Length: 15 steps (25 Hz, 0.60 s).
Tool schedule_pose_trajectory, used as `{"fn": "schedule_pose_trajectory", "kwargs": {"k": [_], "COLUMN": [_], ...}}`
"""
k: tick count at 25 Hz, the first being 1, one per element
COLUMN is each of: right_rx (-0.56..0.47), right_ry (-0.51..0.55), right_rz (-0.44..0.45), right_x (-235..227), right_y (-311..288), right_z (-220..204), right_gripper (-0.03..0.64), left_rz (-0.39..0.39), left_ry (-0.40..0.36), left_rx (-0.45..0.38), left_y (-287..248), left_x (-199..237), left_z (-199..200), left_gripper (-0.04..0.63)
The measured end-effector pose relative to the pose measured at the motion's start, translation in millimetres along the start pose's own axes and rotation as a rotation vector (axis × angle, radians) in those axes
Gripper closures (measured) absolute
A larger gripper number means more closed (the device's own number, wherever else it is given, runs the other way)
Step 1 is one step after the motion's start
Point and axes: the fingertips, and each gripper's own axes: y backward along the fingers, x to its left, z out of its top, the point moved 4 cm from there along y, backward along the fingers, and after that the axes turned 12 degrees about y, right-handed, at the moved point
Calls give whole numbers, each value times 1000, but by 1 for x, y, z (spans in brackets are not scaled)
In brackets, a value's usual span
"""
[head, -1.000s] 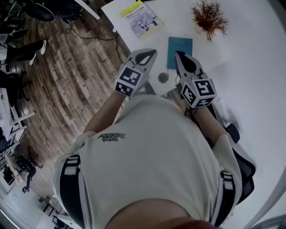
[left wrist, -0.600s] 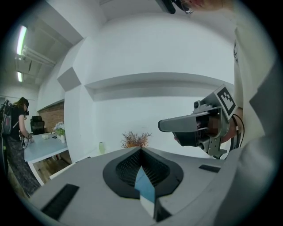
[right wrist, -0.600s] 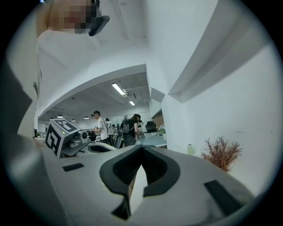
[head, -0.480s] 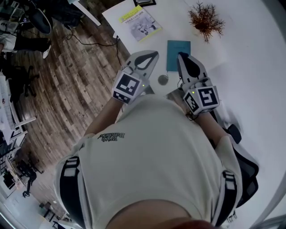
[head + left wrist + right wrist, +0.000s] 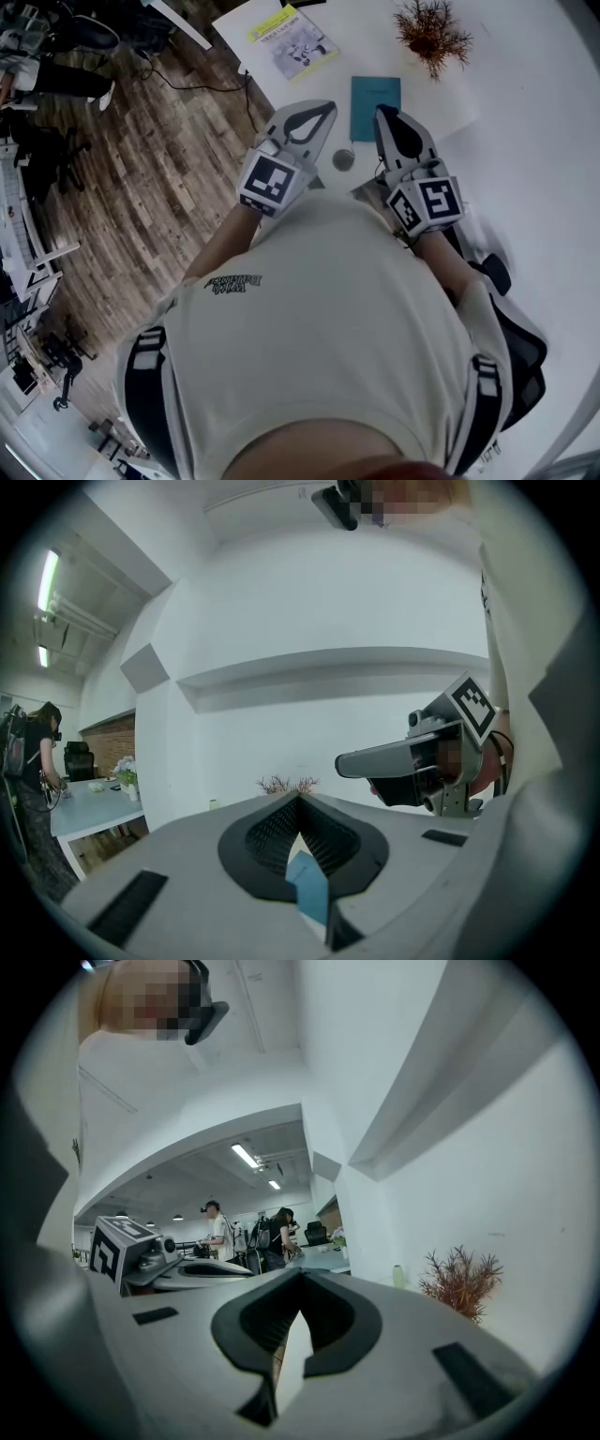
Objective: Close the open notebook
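Note:
A teal notebook [image 5: 375, 106] lies closed and flat on the white table [image 5: 525, 141]. Both grippers hang in the air in front of the person's chest, short of the notebook's near edge. My left gripper [image 5: 322, 111] is shut, its tips meeting, with nothing held. Between its jaws in the left gripper view [image 5: 298, 799] a strip of the teal notebook [image 5: 309, 892] shows below. My right gripper [image 5: 382, 114] is shut and empty too, just right of the notebook's near corner. Each gripper view shows the other gripper alongside: the right gripper [image 5: 352, 762] and the left gripper [image 5: 246, 1269].
A booklet with a yellow strip [image 5: 298, 42] lies at the table's far left corner. A dried reddish plant [image 5: 431, 36] stands behind the notebook. A small round dark object [image 5: 343, 160] sits near the table edge. Wooden floor [image 5: 141, 187] lies left; people stand at desks far off [image 5: 217, 1232].
Both grippers have risen a little in front of the chest and stay shut. The notebook lies as it did.

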Motion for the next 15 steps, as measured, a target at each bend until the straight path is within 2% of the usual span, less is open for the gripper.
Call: {"fn": "schedule_pose_trajectory", "kwargs": {"k": [6, 15], "right_rx": [-9, 1], "right_ry": [-20, -30], "right_rz": [18, 40], "right_x": [-1, -1], "right_y": [-2, -4], "right_z": [-3, -3], "right_gripper": [615, 615], "left_rz": [2, 8], "left_ry": [45, 41], "left_rx": [0, 14], "left_y": [-3, -6], "left_x": [1, -3], "left_z": [2, 3], "left_gripper": [582, 581]}}
